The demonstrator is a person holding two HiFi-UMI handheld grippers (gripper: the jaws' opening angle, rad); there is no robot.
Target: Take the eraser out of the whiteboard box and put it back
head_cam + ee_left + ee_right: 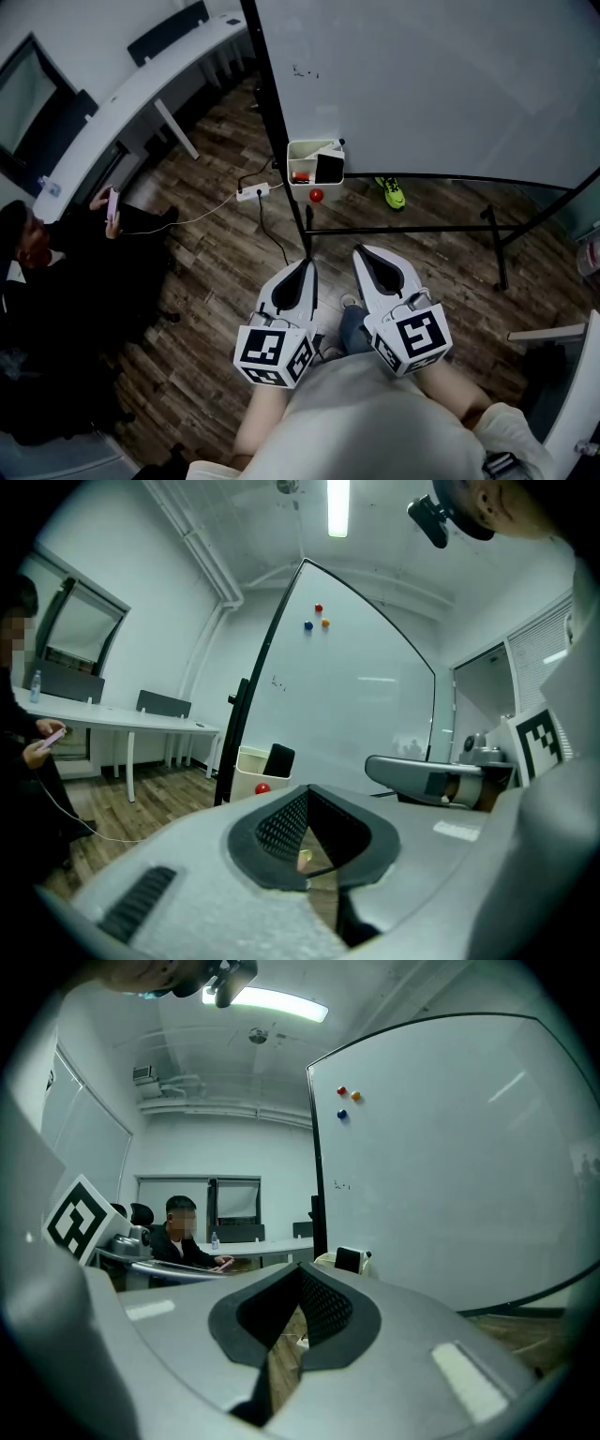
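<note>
A cream whiteboard box hangs at the lower left corner of the whiteboard. The black eraser stands upright in it beside a red item; a red ball sits just under the box. My left gripper and right gripper are side by side, well short of the box, both pointing at it, both shut and empty. In the left gripper view the left gripper points at the box and eraser. The right gripper sees the eraser ahead.
A person with a phone sits at the left by a long white desk. A power strip and cables lie on the wood floor. The whiteboard stand's black foot bar and a green shoe lie beyond the grippers.
</note>
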